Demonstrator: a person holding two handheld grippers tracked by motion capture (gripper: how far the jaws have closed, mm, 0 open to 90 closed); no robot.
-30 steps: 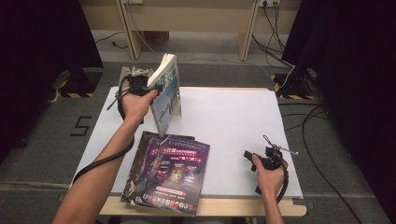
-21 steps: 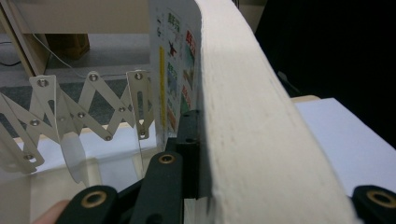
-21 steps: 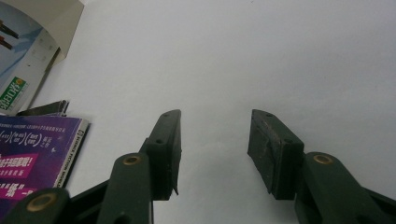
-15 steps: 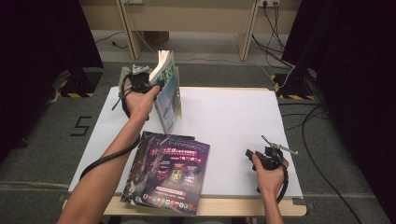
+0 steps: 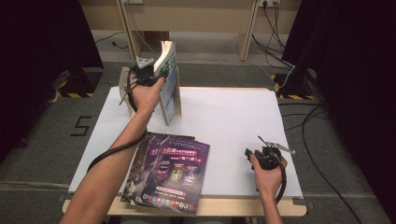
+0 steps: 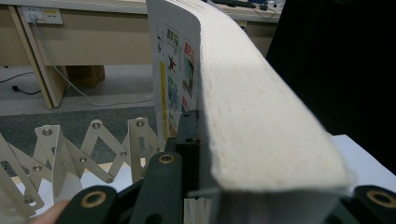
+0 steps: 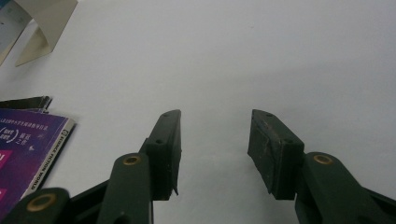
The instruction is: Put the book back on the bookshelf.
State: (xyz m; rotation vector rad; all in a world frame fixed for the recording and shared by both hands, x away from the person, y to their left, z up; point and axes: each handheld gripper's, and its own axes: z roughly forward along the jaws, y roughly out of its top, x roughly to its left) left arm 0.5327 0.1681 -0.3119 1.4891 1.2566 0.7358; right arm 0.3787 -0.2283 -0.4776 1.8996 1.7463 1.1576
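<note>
Left gripper [image 5: 156, 77] is clamped on the thick book [image 5: 169, 84], jaws pressed against both covers, holding it upright and lifted at the far left of the white table [image 5: 229, 116]. In the left gripper view the pale page block [image 6: 261, 121] rises straight out from between the jaws, and a white folding rack [image 6: 93, 149] stands just beyond them to the left. Right gripper [image 5: 261, 156] rests low over the table's near right, jaws spread wide with nothing between them, only bare tabletop ahead. A stack of purple magazines [image 5: 170, 172] lies off to that gripper's left, well apart from it.
</note>
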